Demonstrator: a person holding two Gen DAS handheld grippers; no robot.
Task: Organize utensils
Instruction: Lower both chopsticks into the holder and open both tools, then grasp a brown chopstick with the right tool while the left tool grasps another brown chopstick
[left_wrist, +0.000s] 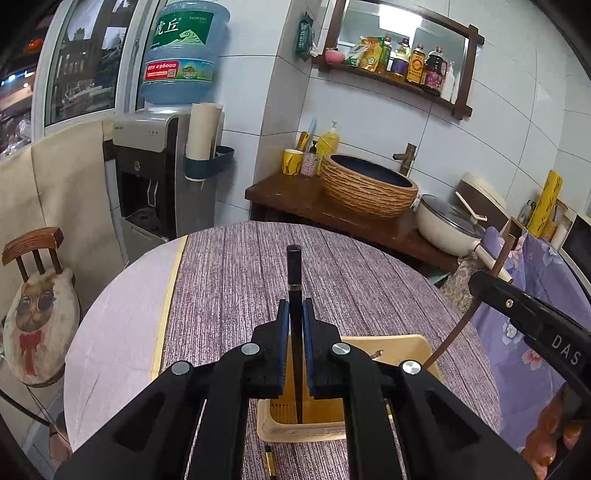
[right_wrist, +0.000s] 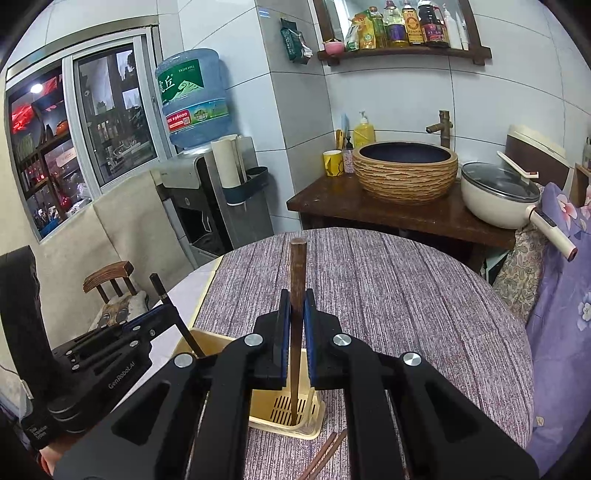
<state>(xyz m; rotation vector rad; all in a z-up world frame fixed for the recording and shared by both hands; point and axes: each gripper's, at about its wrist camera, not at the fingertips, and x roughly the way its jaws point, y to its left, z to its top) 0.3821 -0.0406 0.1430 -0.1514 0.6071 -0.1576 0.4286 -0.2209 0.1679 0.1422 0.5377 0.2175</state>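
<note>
Two chopsticks stand in our caddy (right_wrist: 291, 413), each gripper (left_wrist: 295, 317) (right_wrist: 294, 308) clamping one; loose chopsticks (right_wrist: 325, 456) remain on the worktop (right_wrist: 406, 288).

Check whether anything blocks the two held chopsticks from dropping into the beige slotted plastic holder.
Nothing visible does. The black chopstick in the left gripper and the brown wooden chopstick in the right gripper already reach down into the beige holder.

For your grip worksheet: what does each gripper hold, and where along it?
Left gripper: black chopstick, gripped mid-shaft. Right gripper: brown chopstick, gripped mid-shaft.
</note>
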